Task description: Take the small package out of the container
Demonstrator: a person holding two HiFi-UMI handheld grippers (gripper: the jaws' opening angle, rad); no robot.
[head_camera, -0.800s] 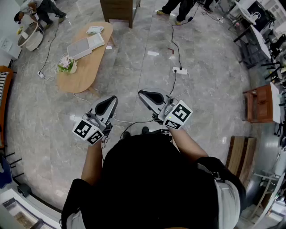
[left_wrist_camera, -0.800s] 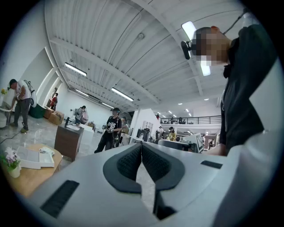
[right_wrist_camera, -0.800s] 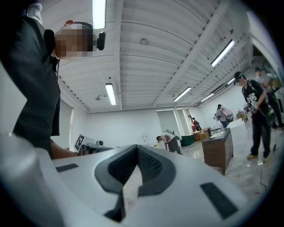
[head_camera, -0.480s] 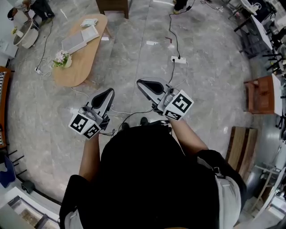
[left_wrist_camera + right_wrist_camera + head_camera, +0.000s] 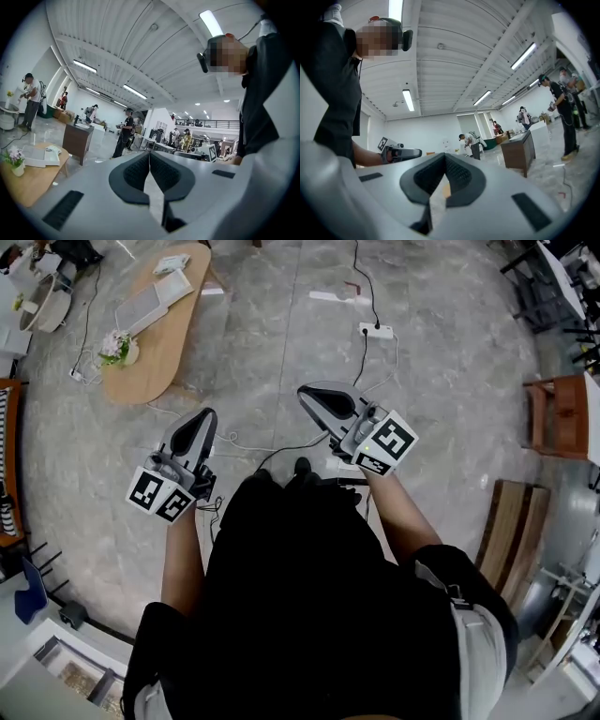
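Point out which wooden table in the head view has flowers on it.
The pale oval table at upper left: a small pot of flowers stands near its end. The reddish-brown one at the right edge shows none.

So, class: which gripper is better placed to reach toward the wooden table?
Left, probably. The left gripper is on the side of the wooden table; the right gripper is farther. Both are shut and empty.

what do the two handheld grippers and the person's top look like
The left gripper and right gripper are light grey wedge-shaped shells with dark textured pads at the jaws. Each carries a white cube with black square markers. A thin black cable hangs by the right one. The person wears a black short-sleeved top.
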